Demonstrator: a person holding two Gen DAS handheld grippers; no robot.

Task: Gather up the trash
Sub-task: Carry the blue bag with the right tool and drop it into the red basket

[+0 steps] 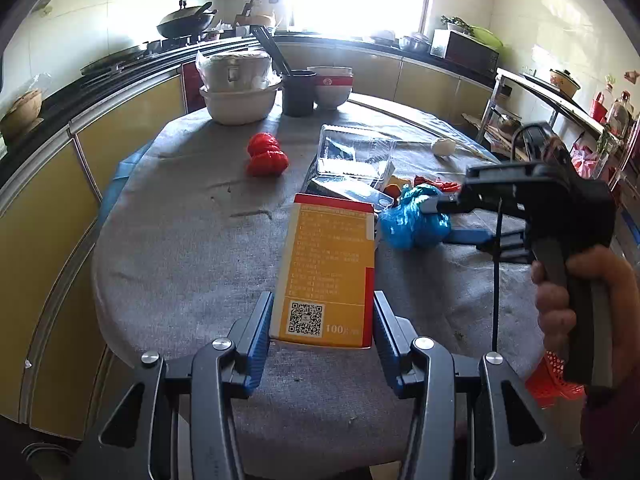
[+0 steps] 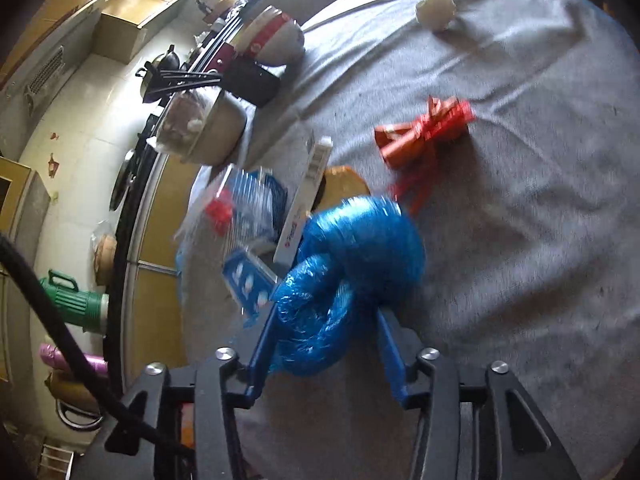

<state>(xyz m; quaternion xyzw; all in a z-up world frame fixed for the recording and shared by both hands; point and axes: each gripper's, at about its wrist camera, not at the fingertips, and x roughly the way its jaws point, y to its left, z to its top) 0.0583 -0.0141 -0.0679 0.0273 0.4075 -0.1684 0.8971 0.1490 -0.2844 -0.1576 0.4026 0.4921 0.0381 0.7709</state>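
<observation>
My left gripper (image 1: 322,304) is shut on an orange and red carton (image 1: 328,256) with a QR code, held by its near end above the grey-clothed table (image 1: 180,260). My right gripper (image 1: 434,220), held in a person's hand (image 1: 560,308), reaches in from the right. Its blue fingers press both sides of a crumpled blue plastic bag (image 1: 404,220). In the right wrist view the blue bag (image 2: 360,248) bulges between the fingers of that gripper (image 2: 326,312), resting on the cloth.
A clear plastic clamshell (image 1: 356,152), a red crumpled wrapper (image 1: 266,156), a red ribboned packet (image 2: 424,132) and a white paper ball (image 2: 434,10) lie on the table. Stacked white basins (image 1: 238,96), a dark cup (image 1: 298,92) and bowls (image 1: 330,84) stand at the far edge.
</observation>
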